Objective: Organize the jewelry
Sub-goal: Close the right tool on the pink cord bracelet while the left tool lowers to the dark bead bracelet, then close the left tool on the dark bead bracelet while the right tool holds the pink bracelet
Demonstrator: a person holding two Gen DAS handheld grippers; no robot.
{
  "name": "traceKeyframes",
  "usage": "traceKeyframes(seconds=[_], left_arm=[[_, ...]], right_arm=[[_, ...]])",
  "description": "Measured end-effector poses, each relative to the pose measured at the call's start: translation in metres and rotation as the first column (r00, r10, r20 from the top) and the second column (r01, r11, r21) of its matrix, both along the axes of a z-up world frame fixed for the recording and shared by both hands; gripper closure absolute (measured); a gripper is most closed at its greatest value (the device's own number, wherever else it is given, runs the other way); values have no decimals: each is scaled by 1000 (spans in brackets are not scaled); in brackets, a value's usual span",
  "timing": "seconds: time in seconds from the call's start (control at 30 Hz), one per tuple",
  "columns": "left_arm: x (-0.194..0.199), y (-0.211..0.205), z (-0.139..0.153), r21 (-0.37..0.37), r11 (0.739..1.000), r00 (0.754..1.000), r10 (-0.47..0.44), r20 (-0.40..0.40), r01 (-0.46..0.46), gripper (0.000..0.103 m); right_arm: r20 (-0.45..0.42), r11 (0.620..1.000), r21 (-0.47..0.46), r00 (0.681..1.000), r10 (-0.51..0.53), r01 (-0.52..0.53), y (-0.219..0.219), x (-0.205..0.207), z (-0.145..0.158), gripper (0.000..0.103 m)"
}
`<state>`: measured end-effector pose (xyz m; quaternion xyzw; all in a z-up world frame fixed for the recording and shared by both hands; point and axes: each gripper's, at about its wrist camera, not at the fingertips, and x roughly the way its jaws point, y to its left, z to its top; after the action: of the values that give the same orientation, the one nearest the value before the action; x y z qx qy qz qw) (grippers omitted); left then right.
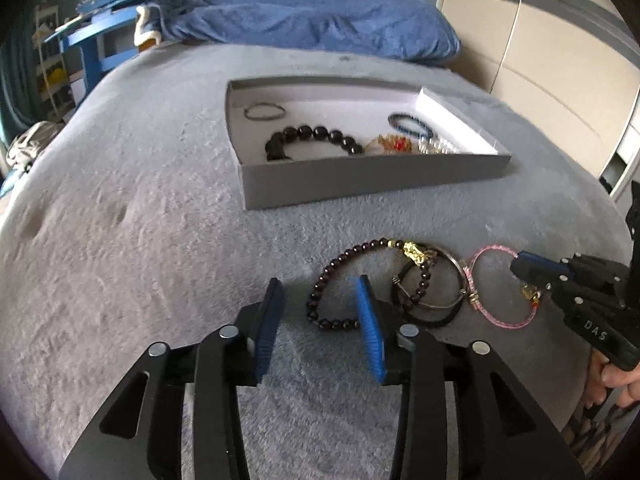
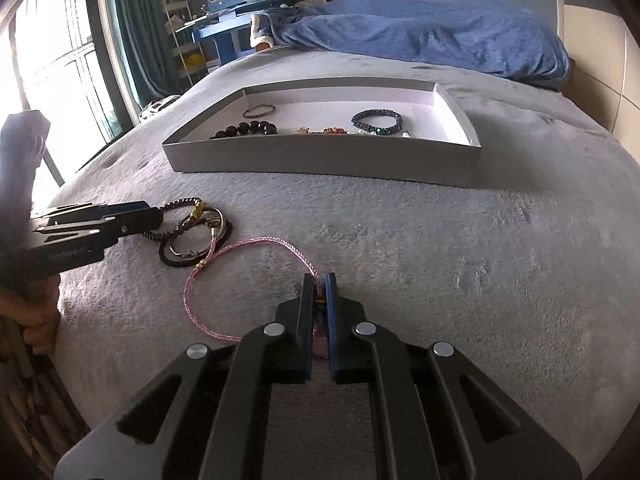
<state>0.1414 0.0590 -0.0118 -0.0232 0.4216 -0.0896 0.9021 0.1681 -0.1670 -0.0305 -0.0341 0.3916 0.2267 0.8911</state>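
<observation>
On the grey bedspread lies a small pile: a dark red bead bracelet (image 1: 362, 247) with a gold charm, a silver bangle (image 1: 440, 304) and a black hair tie (image 1: 436, 322). My left gripper (image 1: 319, 283) stands open over the bead bracelet's left arc, and its pads do not press on it. Seen from the right wrist view, the left gripper (image 2: 154, 216) reaches the pile's left side. My right gripper (image 2: 319, 280) is shut on a pink cord bracelet (image 2: 260, 240) that lies beside the pile. The left wrist view has the right gripper (image 1: 516, 266) on the pink cord bracelet (image 1: 504, 324) at its right side.
A shallow grey box (image 1: 360, 188) (image 2: 320, 164) beyond the pile holds a black bead bracelet (image 1: 312, 136), a blue bracelet (image 1: 410, 124), a thin ring (image 1: 264, 112) and small charms. A blue blanket (image 1: 320, 24) lies at the bed's far end. A wardrobe (image 1: 560, 60) stands to the right.
</observation>
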Motion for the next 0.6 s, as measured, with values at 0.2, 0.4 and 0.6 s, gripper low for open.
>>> traceKeyframes(seconds=[0.2, 0.4, 0.6], left_arm=[[10, -1, -3, -2, 1000, 999, -31, -18, 31, 73], [3, -5, 3, 2, 999, 999, -47, 24, 47, 97], [-5, -1, 26, -61, 997, 994, -34, 99, 40, 97]], right_arm=[[-33, 1000, 28, 999, -3, 3, -3, 7, -3, 98], [-9, 1000, 27, 1000, -2, 2, -2, 4, 1, 98], [40, 998, 63, 999, -21, 18, -8, 2, 18, 98]])
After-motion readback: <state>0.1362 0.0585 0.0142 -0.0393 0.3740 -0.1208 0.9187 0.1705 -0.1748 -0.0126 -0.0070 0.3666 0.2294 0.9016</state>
